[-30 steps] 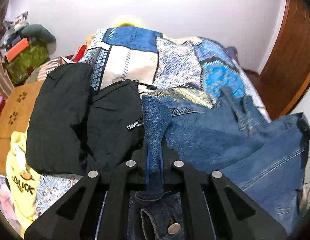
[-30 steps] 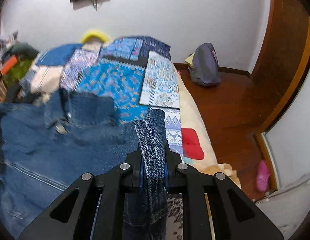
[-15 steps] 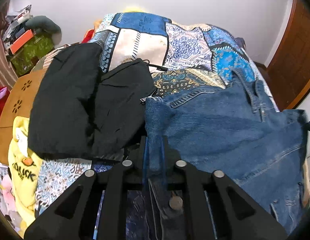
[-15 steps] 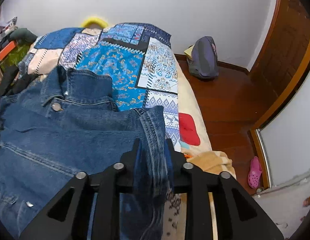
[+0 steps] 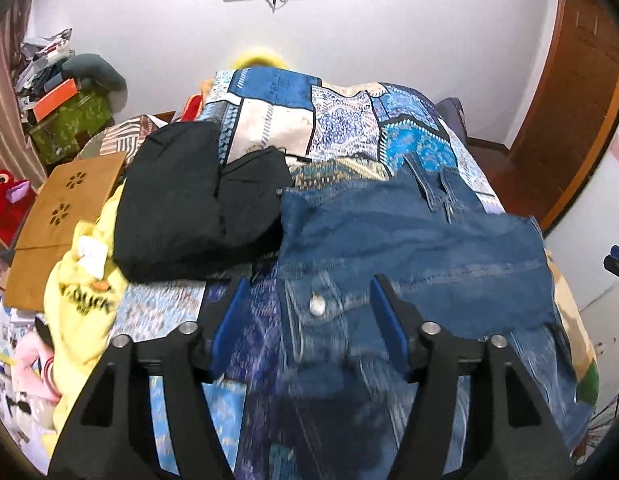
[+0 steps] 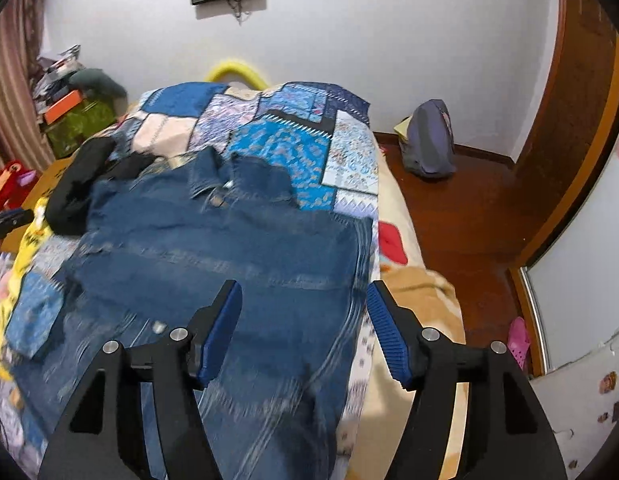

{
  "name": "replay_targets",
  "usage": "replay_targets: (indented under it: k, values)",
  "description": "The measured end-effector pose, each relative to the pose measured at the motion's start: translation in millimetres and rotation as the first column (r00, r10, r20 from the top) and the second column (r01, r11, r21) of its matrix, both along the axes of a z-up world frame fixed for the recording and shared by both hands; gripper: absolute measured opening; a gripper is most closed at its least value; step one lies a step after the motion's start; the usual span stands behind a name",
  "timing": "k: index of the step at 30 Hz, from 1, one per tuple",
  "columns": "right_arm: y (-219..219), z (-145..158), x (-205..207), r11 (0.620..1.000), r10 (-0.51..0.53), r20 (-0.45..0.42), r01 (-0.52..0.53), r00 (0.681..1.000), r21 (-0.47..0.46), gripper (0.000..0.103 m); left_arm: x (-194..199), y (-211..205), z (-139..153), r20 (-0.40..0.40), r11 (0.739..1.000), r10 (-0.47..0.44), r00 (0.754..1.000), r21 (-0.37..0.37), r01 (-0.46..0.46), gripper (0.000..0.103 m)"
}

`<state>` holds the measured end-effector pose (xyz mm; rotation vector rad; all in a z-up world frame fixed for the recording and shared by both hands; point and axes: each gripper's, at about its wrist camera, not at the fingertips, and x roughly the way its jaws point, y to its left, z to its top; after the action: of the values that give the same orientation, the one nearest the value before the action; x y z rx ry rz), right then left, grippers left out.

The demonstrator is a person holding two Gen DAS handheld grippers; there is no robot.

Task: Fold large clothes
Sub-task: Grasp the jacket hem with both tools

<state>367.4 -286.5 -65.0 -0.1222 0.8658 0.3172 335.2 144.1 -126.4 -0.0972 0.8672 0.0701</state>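
A blue denim jacket (image 5: 409, 248) lies spread flat on the bed, collar toward the far wall; in the right wrist view the denim jacket (image 6: 237, 248) fills the middle. My left gripper (image 5: 307, 292) hangs above its near left part, jaws opening, nothing pinched between the blue pads. My right gripper (image 6: 303, 294) hovers over the jacket's near right edge, jaws opening too, with no cloth between them. Both views are blurred near the fingers.
A patchwork bedspread (image 5: 341, 128) covers the bed. Black garments (image 5: 189, 200) lie left of the jacket, a yellow shirt (image 5: 81, 292) and a brown board (image 5: 57, 216) further left. Right of the bed are wooden floor (image 6: 461, 216), a grey backpack (image 6: 429, 140) and a pink shoe (image 6: 519, 340).
Both grippers let go of the denim folds they pinched and opened. Both drew back and rose; the jacket now lies flat on the bed.
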Motion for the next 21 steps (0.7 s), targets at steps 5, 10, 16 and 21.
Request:
replay_targets:
  k: [5, 10, 16, 21]
  values:
    - [-5.6, -8.0, -33.6, 1.0, 0.015, -0.035, -0.015, 0.999, -0.006, 0.061, -35.4, 4.0, -16.0, -0.075, 0.998, -0.02, 0.997, -0.062, 0.016, 0.064]
    - [-20.4, -34.4, -62.0, 0.999, -0.005, -0.128, 0.01, 0.992, 0.033, 0.061, -72.9, 10.3, -50.5, -0.182, 0.989, -0.045, 0.982, -0.146, 0.018, 0.064]
    - [-42.6, -89.2, -84.2, 0.986, -0.038, -0.336, 0.09, 0.941, 0.141, 0.061, -113.0, 11.8, -102.4, -0.34, 0.974, -0.098, 0.935, -0.226, 0.02, 0.064]
    - [-51.9, -120.5, -98.0, 0.967, -0.037, -0.436, 0.142, 0.899, 0.21, 0.061, -130.5, 21.6, -123.9, -0.373, 0.924, -0.07, 0.925, -0.374, -0.081, 0.064]
